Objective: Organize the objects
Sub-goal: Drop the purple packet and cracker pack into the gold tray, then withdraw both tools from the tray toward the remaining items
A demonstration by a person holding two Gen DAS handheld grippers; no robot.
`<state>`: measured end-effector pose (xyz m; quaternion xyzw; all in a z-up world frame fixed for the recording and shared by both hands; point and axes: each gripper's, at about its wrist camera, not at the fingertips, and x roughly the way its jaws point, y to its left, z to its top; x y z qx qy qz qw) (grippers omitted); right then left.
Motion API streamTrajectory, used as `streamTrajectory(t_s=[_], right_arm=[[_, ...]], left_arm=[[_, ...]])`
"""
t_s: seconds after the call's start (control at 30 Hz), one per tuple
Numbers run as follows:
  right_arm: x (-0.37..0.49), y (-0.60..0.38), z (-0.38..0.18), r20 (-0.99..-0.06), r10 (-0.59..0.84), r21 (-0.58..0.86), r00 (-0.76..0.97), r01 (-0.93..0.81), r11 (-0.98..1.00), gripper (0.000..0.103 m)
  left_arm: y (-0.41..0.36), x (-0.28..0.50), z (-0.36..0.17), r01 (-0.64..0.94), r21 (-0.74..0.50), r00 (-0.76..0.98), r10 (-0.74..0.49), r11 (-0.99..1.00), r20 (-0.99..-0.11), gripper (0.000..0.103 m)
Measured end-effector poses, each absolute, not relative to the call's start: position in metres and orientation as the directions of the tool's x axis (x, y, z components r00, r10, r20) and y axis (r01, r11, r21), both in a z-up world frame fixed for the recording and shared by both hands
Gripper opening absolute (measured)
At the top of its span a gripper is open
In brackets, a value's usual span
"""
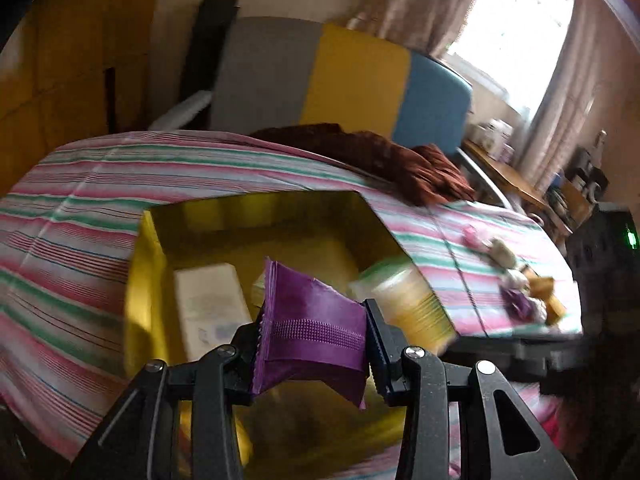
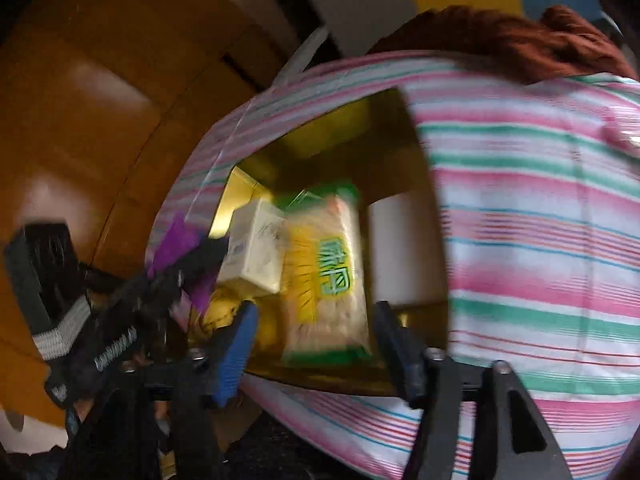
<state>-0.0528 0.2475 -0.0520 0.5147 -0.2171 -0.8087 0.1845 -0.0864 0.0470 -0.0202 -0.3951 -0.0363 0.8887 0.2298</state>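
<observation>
A: What did your left gripper (image 1: 314,344) have?

B: You had its jaws pinched on a purple packet (image 1: 312,332), held above the open yellow box (image 1: 148,280) on the striped bedsheet (image 1: 80,208). Ahead of its fingers and to the left, a white carton (image 1: 210,308) lay in the box; to the right, a yellow-and-green snack pack (image 1: 408,300) leaned on the box's wall. Farther right, some small items (image 1: 516,280) lay loose on the sheet, too blurred to name.

A: And the right one?

B: Your right gripper (image 2: 316,340) stood wide, with nothing between its fingers. To its left you could see the left gripper (image 2: 188,264) with the purple packet (image 2: 176,240). Straight ahead, between the spread fingers, the snack pack (image 2: 324,280) lay inside the box (image 2: 228,204), the white carton (image 2: 256,252) just left of it and a white object (image 2: 404,248) just right. Beyond, up right, a brown cloth (image 2: 520,40) lay on the sheet (image 2: 540,200).
</observation>
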Motion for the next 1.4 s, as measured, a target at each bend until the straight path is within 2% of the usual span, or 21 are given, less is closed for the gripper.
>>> streamTrajectory(t_s=[0.1, 0.17, 0.23, 0.27, 0.43, 0.67, 1.07, 1.4], right_arm=[[-0.052, 0.228, -0.060, -0.776, -0.516, 0.517, -0.364, 0.103, -0.850, 0.075], [-0.049, 0.222, -0.064, -0.787, -0.509, 0.504, -0.349, 0.112, -0.856, 0.075], [-0.045, 0.218, -0.066, -0.803, -0.486, 0.476, -0.346, 0.121, -0.871, 0.075], [-0.045, 0.217, -0.066, -0.810, -0.471, 0.459, -0.349, 0.124, -0.880, 0.075], [-0.037, 0.216, -0.060, -0.835, -0.382, 0.358, -0.396, 0.136, -0.924, 0.077], [-0.027, 0.208, -0.047, -0.820, -0.283, 0.237, -0.498, 0.155, -0.959, 0.077], [-0.017, 0.210, -0.041, -0.784, -0.216, 0.178, -0.582, 0.122, -0.976, 0.077], [-0.011, 0.219, -0.036, -0.767, -0.173, 0.152, -0.618, 0.086, -0.985, 0.078]], left_arm=[[0.034, -0.094, -0.015, -0.346, -0.260, -0.609, 0.427, -0.902, -0.669, 0.045], [0.026, -0.099, -0.011, -0.330, -0.275, -0.624, 0.427, -0.903, -0.655, 0.053], [0.015, -0.101, -0.007, -0.307, -0.305, -0.641, 0.432, -0.902, -0.634, 0.072], [0.010, -0.105, -0.004, -0.298, -0.313, -0.646, 0.432, -0.902, -0.629, 0.075], [-0.004, -0.101, 0.003, -0.224, -0.308, -0.693, 0.374, -0.925, -0.616, 0.076], [-0.002, -0.076, -0.005, -0.205, -0.223, -0.710, 0.301, -0.953, -0.637, 0.081], [0.021, -0.043, -0.014, -0.240, -0.132, -0.702, 0.266, -0.962, -0.660, 0.082], [0.036, -0.028, -0.007, -0.266, -0.084, -0.718, 0.256, -0.960, -0.647, 0.088]])
